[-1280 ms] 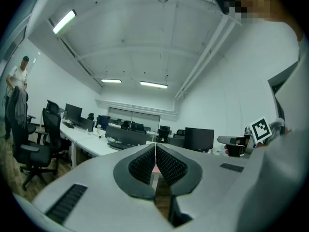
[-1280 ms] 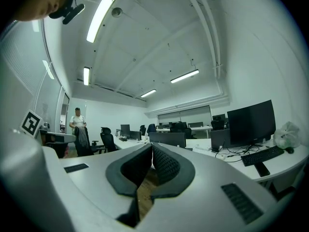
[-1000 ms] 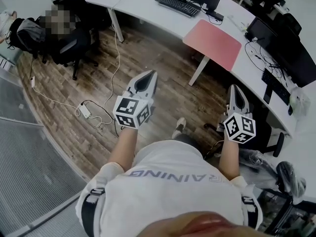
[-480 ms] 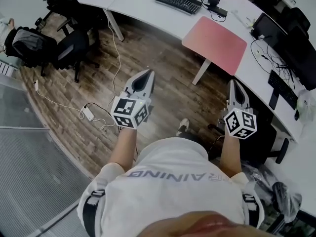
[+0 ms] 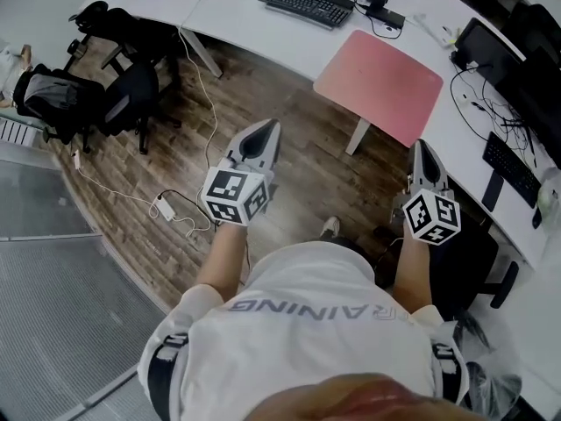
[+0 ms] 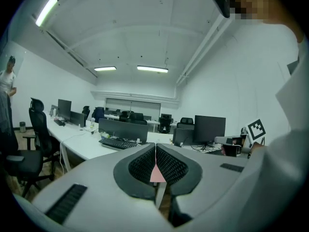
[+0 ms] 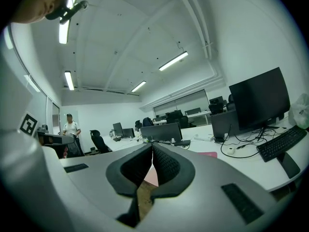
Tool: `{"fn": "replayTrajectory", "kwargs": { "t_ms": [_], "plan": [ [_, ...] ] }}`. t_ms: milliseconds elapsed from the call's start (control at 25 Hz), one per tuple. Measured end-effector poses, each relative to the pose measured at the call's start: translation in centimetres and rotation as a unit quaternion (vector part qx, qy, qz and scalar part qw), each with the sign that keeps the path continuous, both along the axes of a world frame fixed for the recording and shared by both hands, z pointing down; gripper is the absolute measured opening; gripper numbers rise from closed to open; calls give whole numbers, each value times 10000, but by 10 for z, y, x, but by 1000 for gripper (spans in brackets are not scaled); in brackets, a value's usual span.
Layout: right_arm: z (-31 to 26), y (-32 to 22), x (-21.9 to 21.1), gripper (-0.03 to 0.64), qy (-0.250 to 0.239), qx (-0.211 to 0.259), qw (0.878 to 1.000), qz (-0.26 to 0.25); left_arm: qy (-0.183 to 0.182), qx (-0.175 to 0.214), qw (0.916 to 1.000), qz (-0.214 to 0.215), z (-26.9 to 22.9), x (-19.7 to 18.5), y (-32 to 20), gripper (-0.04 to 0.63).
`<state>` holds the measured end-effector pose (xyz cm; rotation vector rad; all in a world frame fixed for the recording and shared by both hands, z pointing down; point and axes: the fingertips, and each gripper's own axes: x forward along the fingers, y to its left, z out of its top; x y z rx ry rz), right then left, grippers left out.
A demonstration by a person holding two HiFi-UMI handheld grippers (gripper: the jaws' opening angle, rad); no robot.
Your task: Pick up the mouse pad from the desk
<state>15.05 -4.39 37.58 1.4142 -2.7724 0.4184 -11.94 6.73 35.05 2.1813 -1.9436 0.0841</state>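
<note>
The shirt [image 5: 307,323] reads "AINING". The pink mouse pad [image 5: 379,86] overhangs the tabletop's [image 5: 250,26] front edge. The left gripper [image 5: 262,132] and right gripper [image 5: 423,150] are closed and empty above open floor [image 5: 302,160].

mouse pad [image 5: 379,86] pink | desk [image 5: 254,20] white | keyboard [image 5: 306,5] black | floor [image 5: 263,130] brown wood

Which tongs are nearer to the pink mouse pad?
Right. The right tongs sit just below the mouse pad in the head view; the left tongs are farther off, over the floor at its left.
</note>
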Motion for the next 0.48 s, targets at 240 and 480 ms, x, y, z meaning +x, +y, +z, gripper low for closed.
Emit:
{"fn": "replayTrajectory", "kwargs": {
  "t_ms": [240, 480],
  "plan": [
    [17, -57, 27, 25, -59, -119, 9999, 54, -71, -106, 9999, 17, 6, 20, -60, 34],
    [26, -90, 38, 25, -47, -191, 9998, 74, -34, -179, 9998, 62, 15, 33, -97, 34]
  ]
}}
